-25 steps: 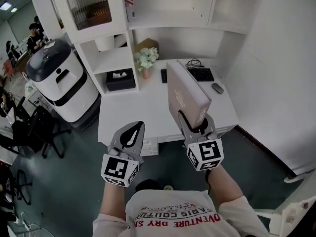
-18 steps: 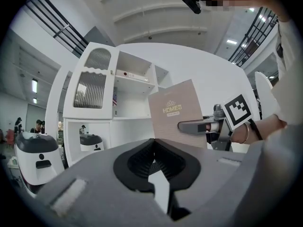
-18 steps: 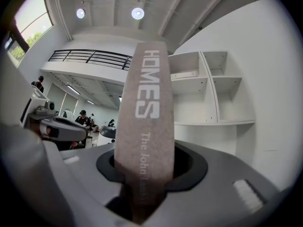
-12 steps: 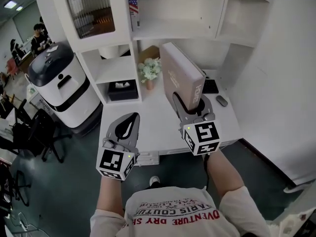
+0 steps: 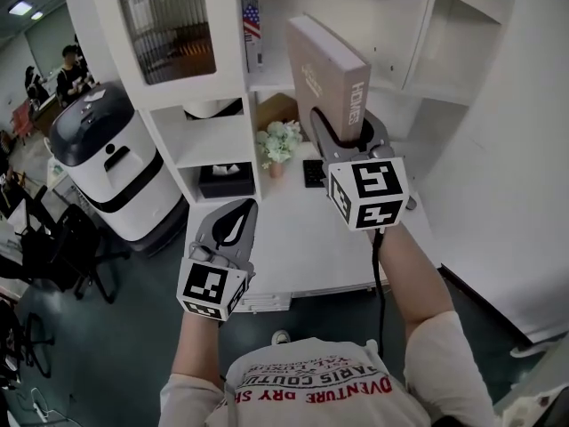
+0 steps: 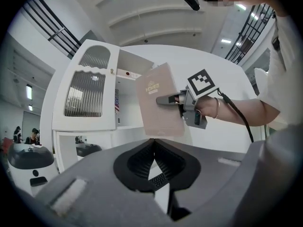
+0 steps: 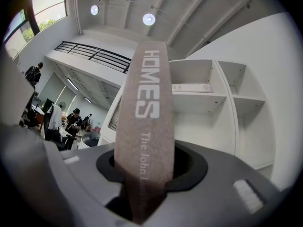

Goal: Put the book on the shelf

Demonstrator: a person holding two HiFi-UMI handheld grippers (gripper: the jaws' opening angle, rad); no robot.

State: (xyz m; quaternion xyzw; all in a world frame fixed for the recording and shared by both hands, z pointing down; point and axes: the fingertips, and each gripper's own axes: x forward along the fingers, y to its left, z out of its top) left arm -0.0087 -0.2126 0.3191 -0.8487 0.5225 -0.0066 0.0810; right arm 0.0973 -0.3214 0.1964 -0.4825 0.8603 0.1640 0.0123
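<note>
Two grippers, left to right. Left gripper (image 5: pixel 244 208): jaws pressed together, empty. Right gripper (image 5: pixel 348 130): pinching book (image 5: pixel 322 60) at its lower end, spine toward the camera, upright before white shelf (image 5: pixel 402 34). Spine print: "HOMES", then "The John".

Upper shelf compartment (image 5: pixel 396 16) is open at the front; 1 small flag (image 5: pixel 253 22) stands at its left wall, beside the glazed cabinet door (image 5: pixel 169 29).
</note>
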